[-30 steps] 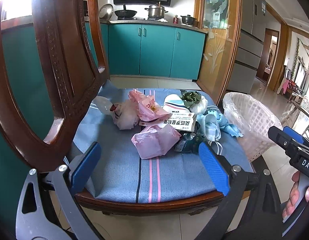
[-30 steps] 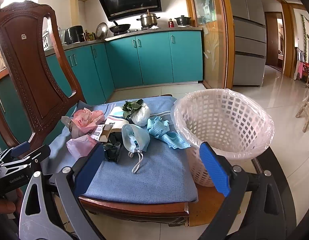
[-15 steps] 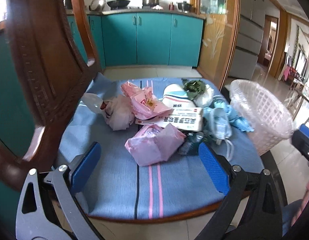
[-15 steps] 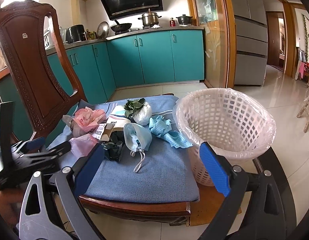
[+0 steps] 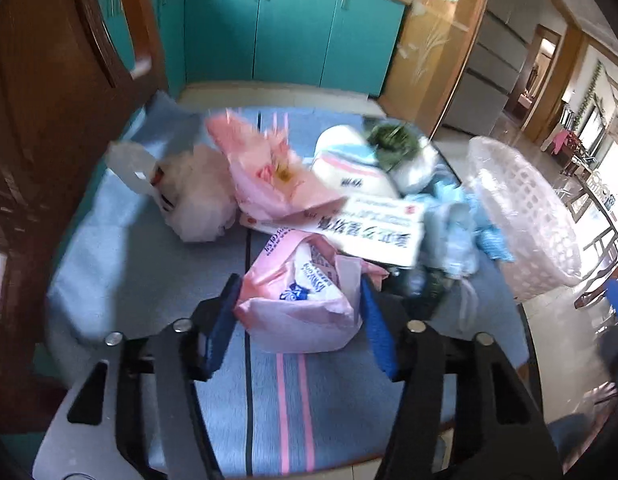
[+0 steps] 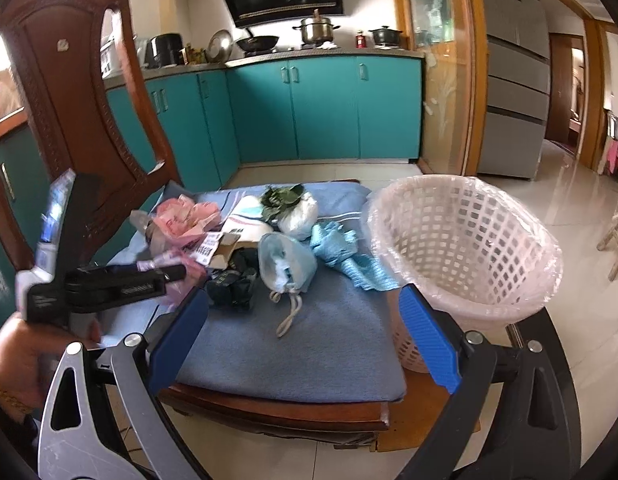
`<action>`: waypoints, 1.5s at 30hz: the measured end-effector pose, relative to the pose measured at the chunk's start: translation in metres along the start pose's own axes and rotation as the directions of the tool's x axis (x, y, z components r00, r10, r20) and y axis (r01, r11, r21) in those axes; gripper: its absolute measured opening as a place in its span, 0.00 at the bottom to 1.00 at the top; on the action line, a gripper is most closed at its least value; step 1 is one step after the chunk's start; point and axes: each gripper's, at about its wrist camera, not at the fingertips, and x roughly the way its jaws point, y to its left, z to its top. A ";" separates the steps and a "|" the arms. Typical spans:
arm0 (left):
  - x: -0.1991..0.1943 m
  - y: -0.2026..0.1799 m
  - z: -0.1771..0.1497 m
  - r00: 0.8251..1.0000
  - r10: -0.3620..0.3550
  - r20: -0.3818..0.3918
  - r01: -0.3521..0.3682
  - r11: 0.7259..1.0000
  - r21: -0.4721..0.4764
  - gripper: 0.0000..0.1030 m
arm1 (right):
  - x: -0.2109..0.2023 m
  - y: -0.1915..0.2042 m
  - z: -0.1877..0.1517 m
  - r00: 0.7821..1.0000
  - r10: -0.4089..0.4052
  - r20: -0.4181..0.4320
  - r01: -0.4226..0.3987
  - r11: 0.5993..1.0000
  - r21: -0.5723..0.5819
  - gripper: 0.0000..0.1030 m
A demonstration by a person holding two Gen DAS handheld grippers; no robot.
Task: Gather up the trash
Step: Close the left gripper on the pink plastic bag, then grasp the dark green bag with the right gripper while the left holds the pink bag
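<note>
Trash lies in a heap on the blue chair cushion (image 5: 121,264). My left gripper (image 5: 299,312) has its blue pads on both sides of a crumpled pink plastic bag (image 5: 301,304), touching it. Behind it lie a white printed carton (image 5: 377,228), another pink bag (image 5: 261,172), a white bag (image 5: 201,196) and a blue face mask (image 6: 287,262). My right gripper (image 6: 305,332) is open and empty over the cushion's front edge (image 6: 293,360). The left gripper also shows in the right wrist view (image 6: 161,274).
A white lattice wastebasket (image 6: 465,252) lined with clear plastic stands on the floor right of the chair. The carved wooden chair back (image 6: 81,120) rises on the left. Teal kitchen cabinets (image 6: 321,108) stand behind.
My left gripper moved forward and down to the heap and narrowed its jaws around the pink plastic bag. The right gripper stayed nearly still.
</note>
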 end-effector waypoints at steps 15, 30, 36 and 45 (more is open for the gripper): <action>-0.090 0.004 -0.012 0.938 0.123 0.324 -0.120 0.992 -0.030 0.50 | 0.112 0.062 0.002 0.959 0.110 -0.259 -0.111 0.994 0.012 0.79; -0.103 0.013 -0.013 0.938 0.105 0.331 -0.095 0.994 -0.044 0.50 | 0.030 0.024 0.022 0.976 0.204 -0.073 -0.196 0.976 0.096 0.28; -0.101 0.001 -0.013 0.941 0.079 0.328 -0.079 0.997 -0.014 0.50 | -0.005 0.026 0.026 0.985 0.168 0.036 -0.168 0.986 -0.002 0.28; -0.091 -0.006 -0.015 0.951 0.077 0.301 -0.082 0.997 0.005 0.50 | 0.003 0.028 0.026 0.986 0.167 0.007 -0.167 0.986 -0.013 0.28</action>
